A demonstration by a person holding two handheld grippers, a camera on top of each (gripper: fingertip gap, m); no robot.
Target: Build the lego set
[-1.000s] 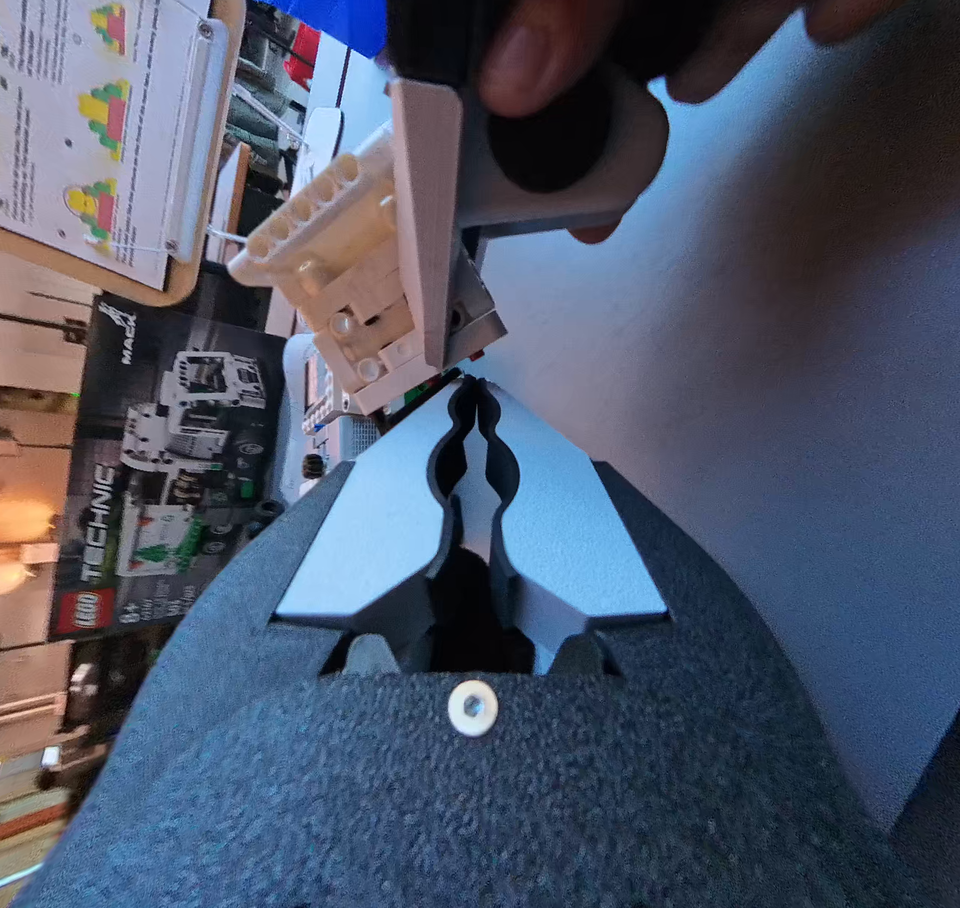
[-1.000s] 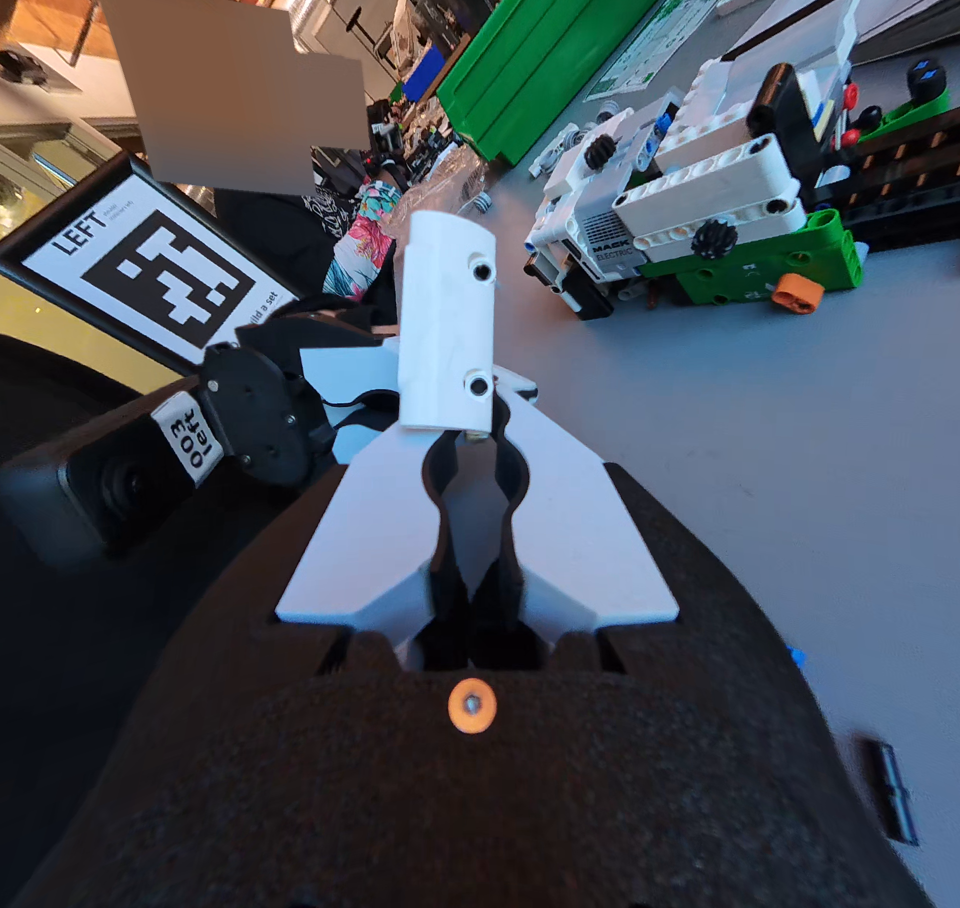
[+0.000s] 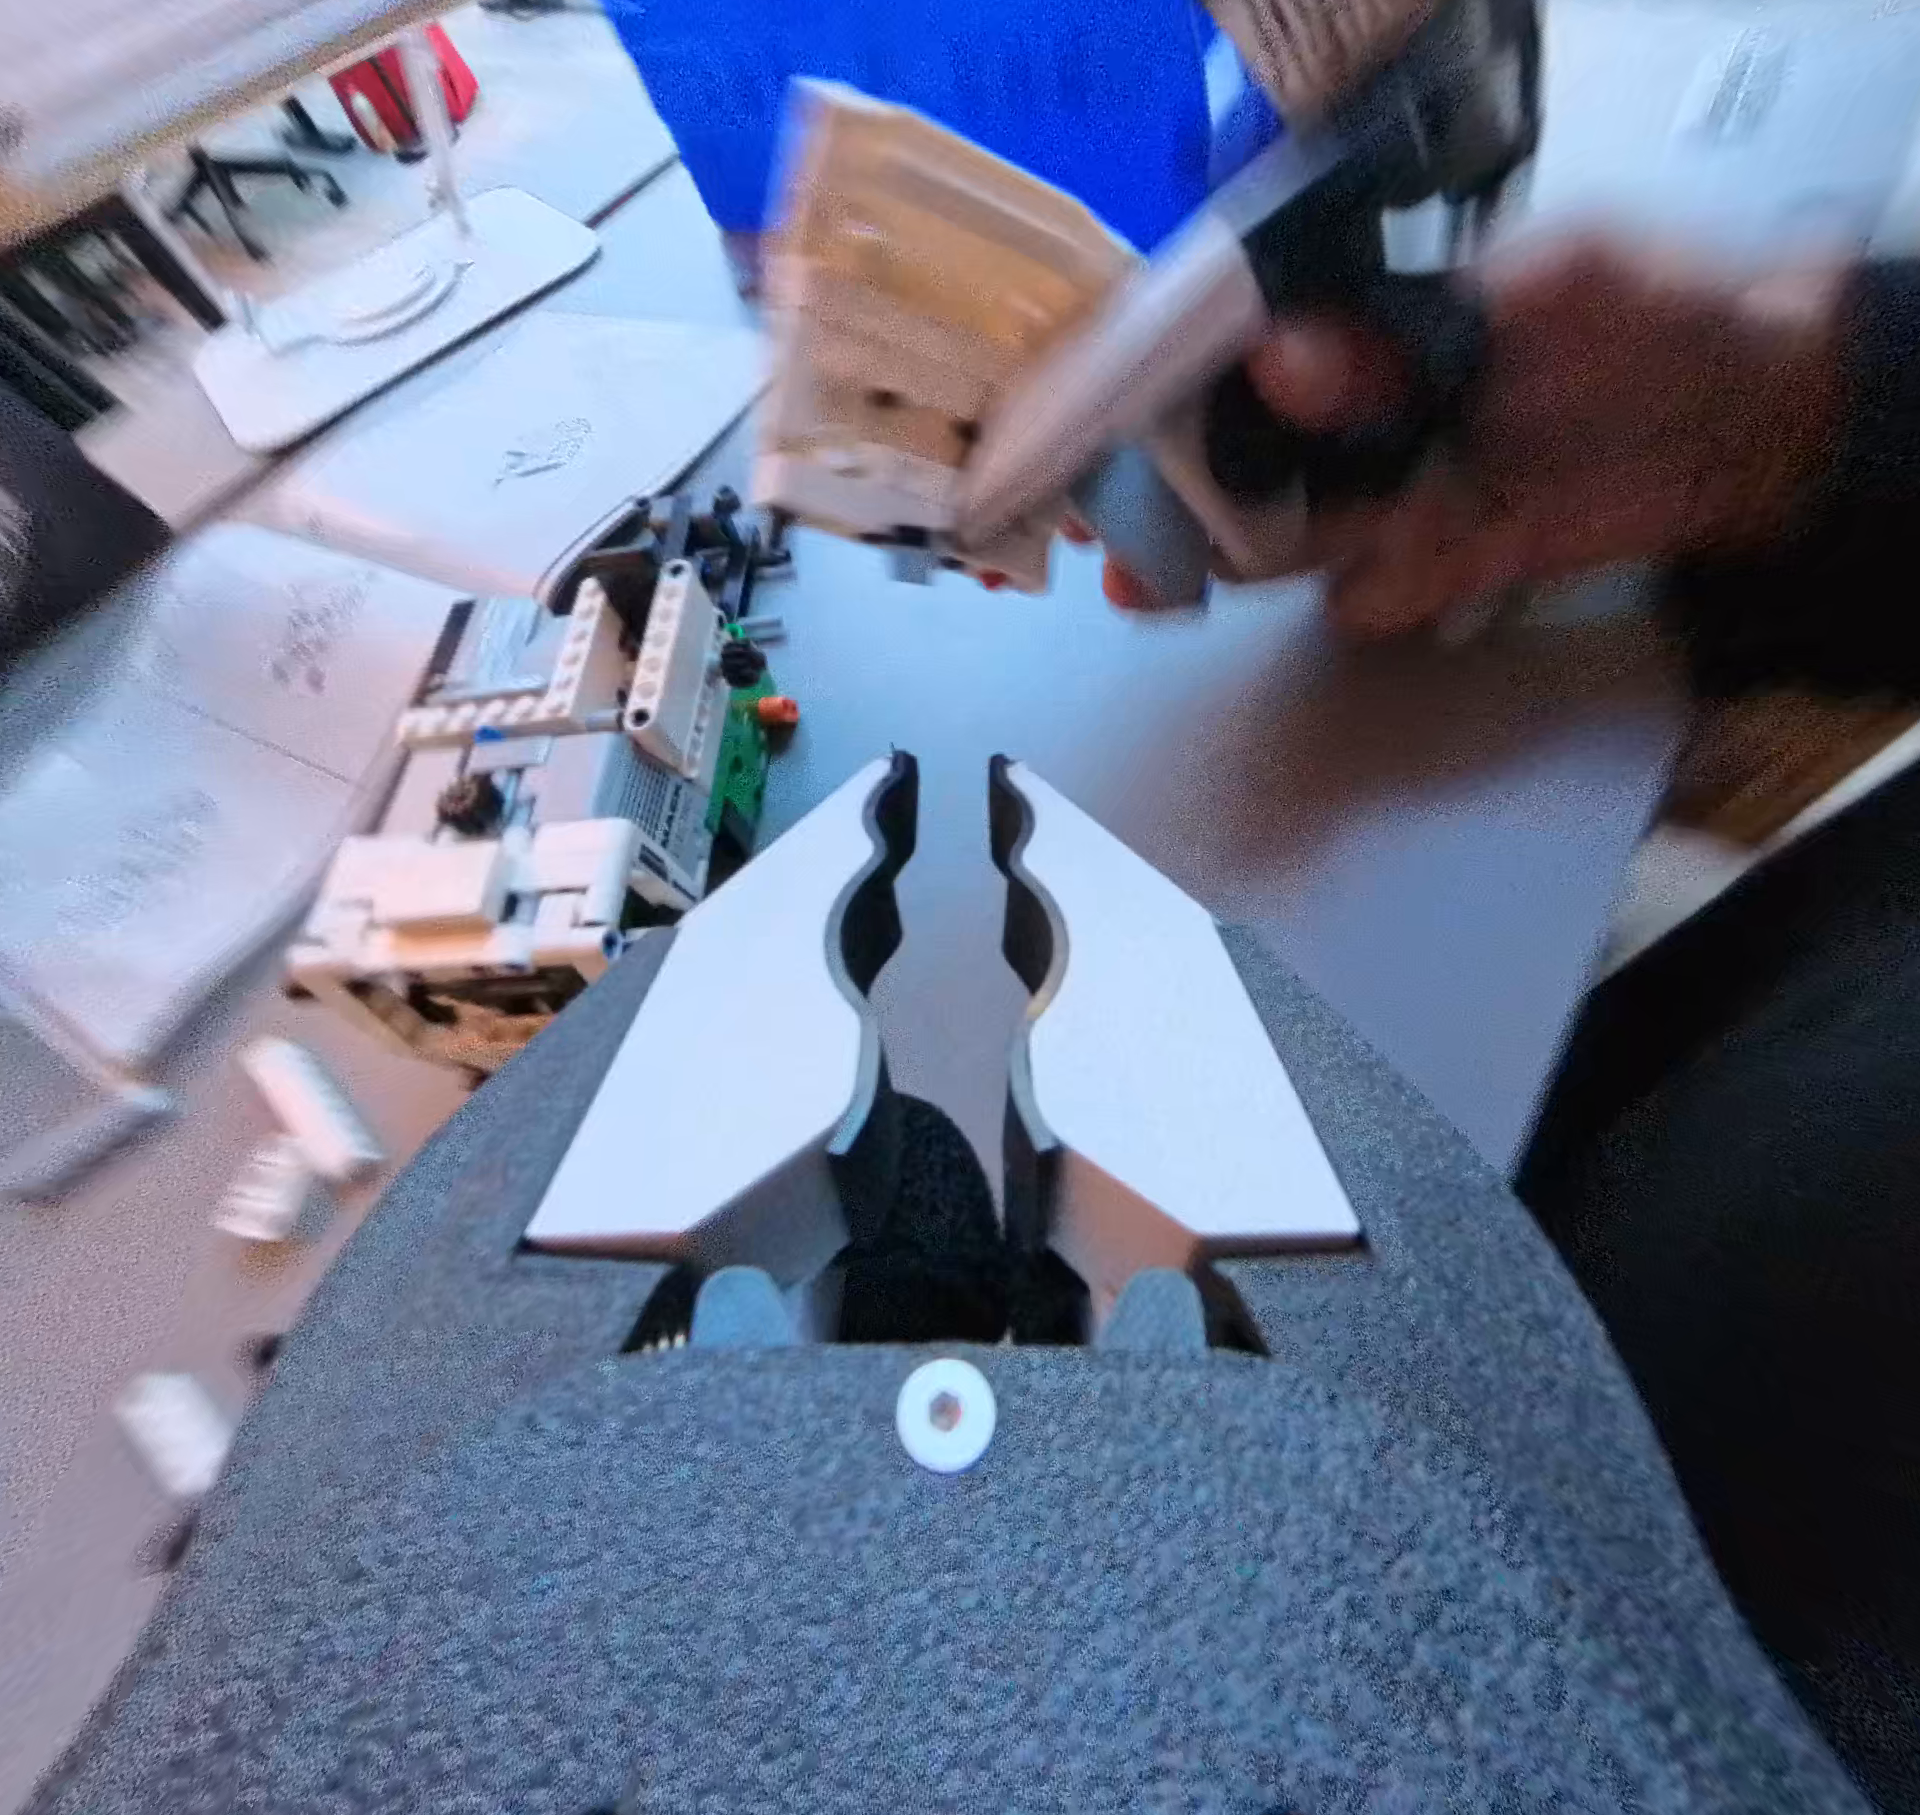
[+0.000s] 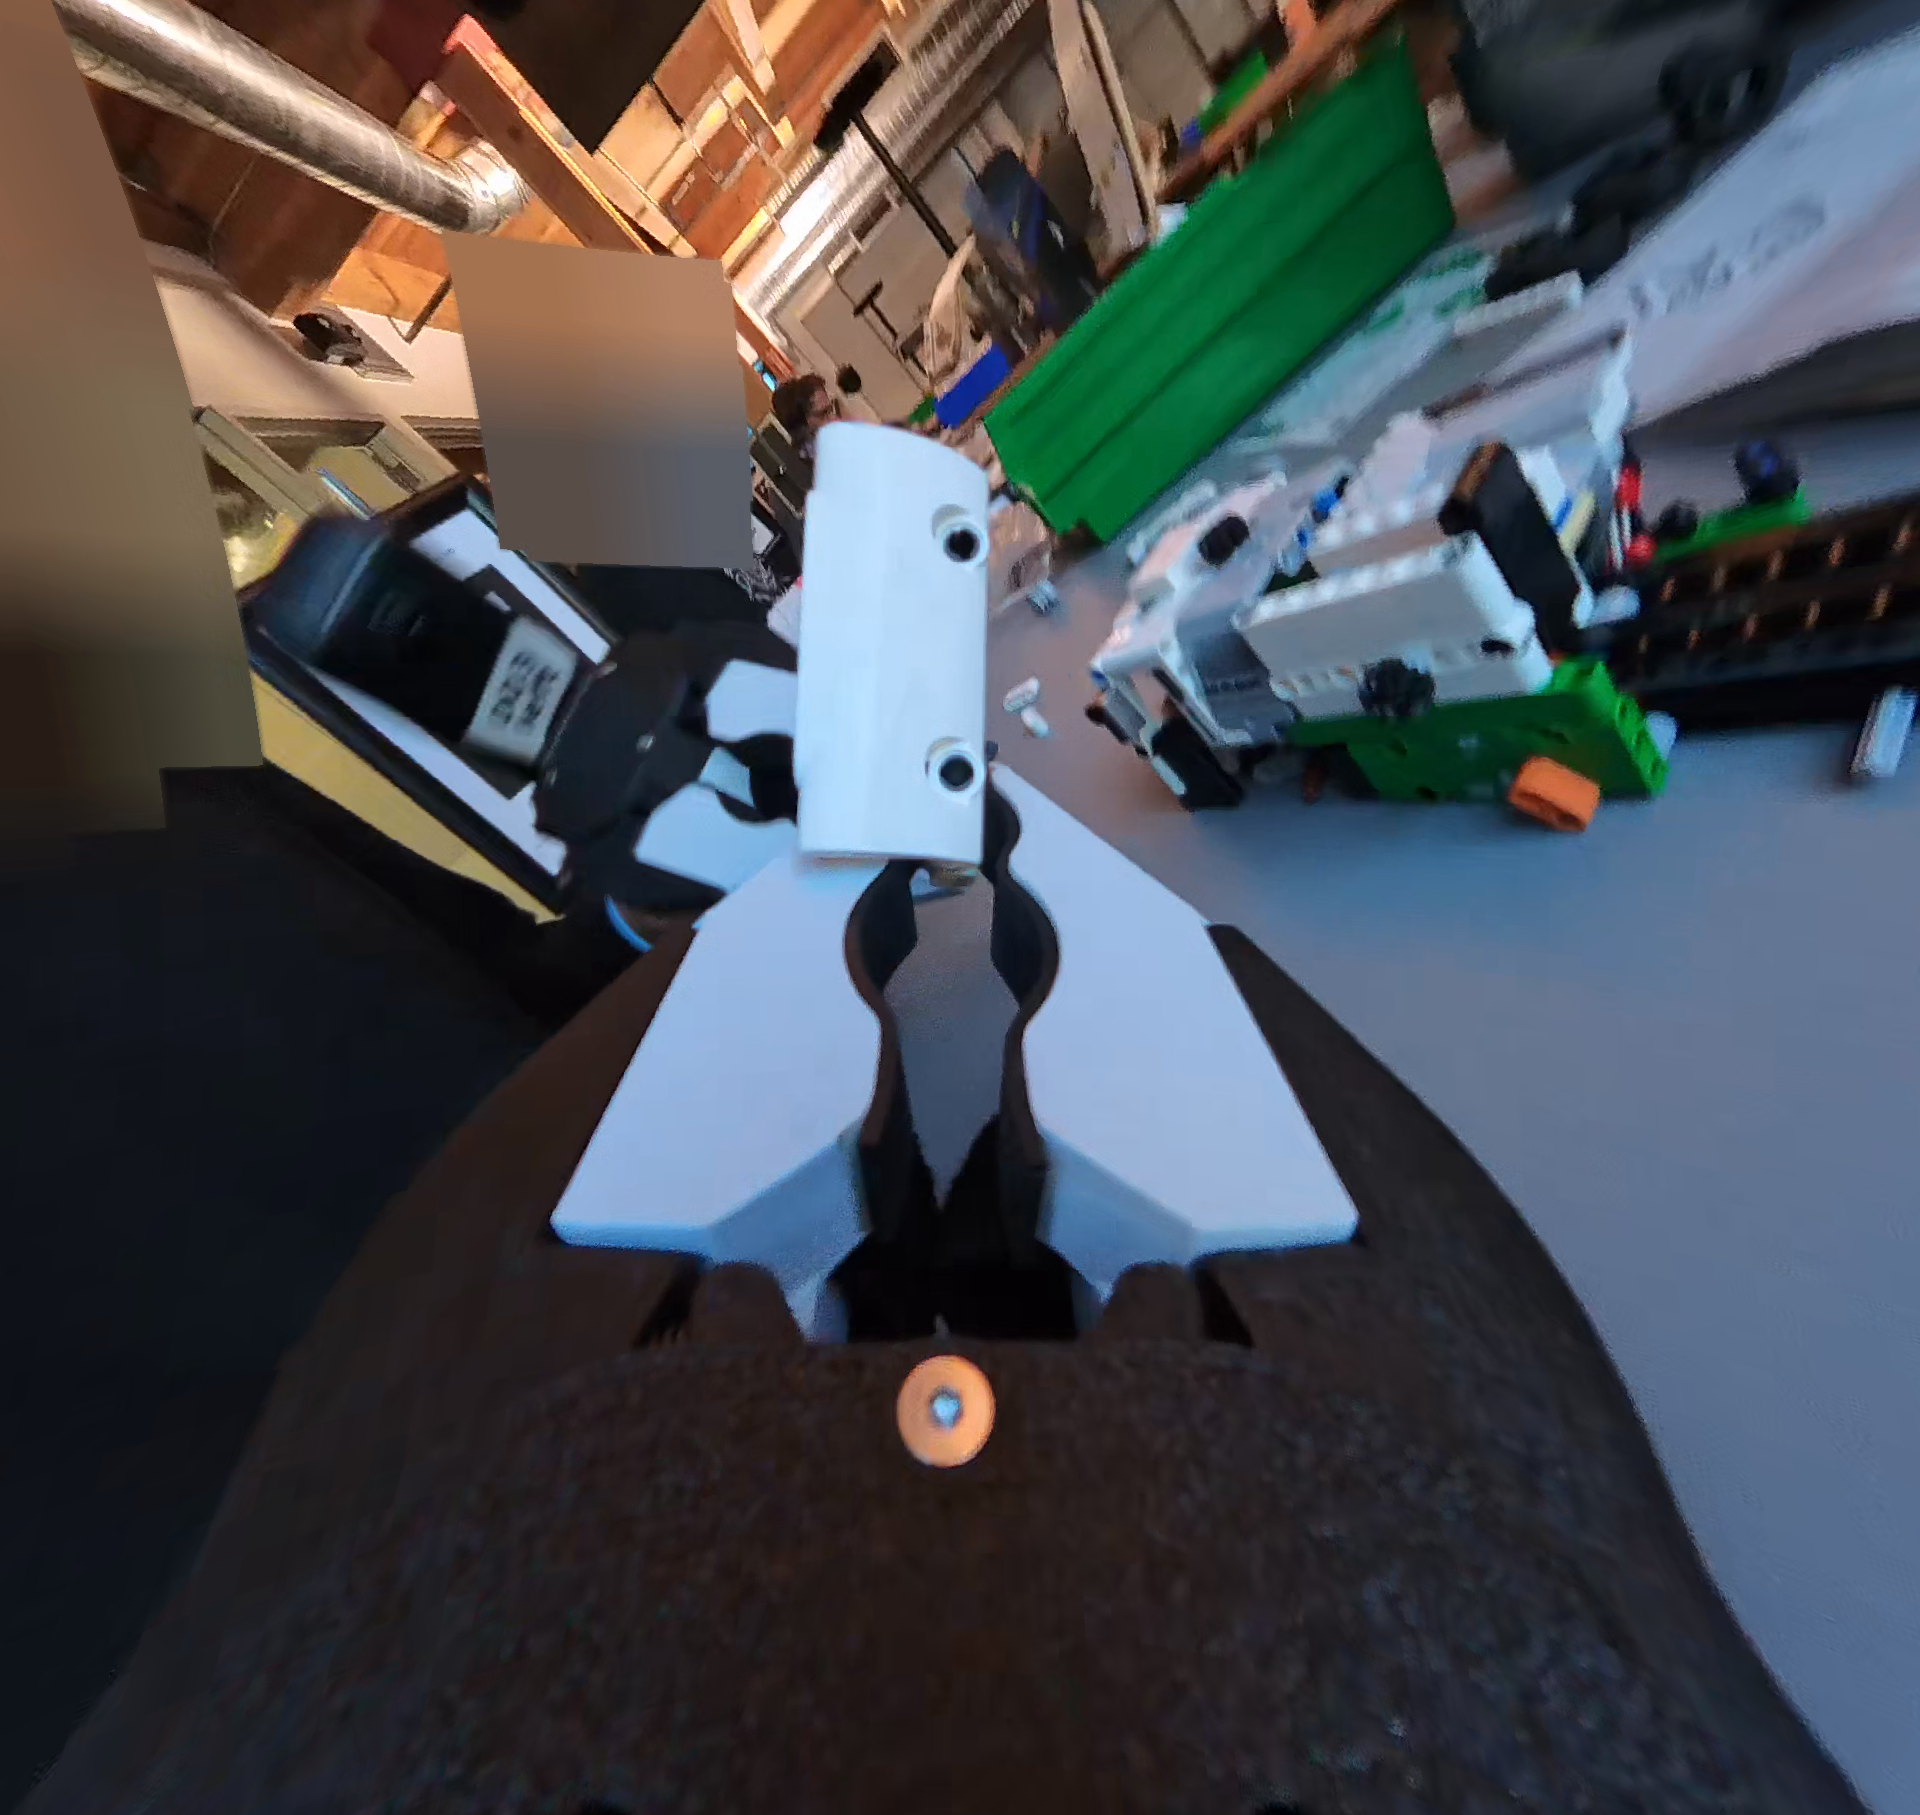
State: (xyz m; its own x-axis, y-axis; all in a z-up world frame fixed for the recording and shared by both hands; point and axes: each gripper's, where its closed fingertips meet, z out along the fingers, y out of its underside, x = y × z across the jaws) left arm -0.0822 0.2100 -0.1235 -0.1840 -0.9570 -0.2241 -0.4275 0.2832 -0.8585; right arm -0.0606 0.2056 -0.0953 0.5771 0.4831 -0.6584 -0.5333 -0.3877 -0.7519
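The left tool (image 3: 943, 778) has let go and pulled back, released and empty; the right tool (image 4: 940, 866) alone grips the white panel (image 4: 888, 643), ready for fitting.

This is a workshop or maker space: a bare silver ventilation duct (image 4: 281, 118) runs under exposed wooden beams (image 4: 540, 118), metal shelving (image 4: 914, 196) lines the far wall, and long green plastic bins (image 4: 1226, 352) sit on a grey worktable (image 4: 1455, 986) strewn with parts.

Grey table (image 4: 1403, 1038) with part-built lego truck (image 4: 1382, 664), loose white pieces (image 4: 1023, 705), green bin (image 4: 1226, 331).
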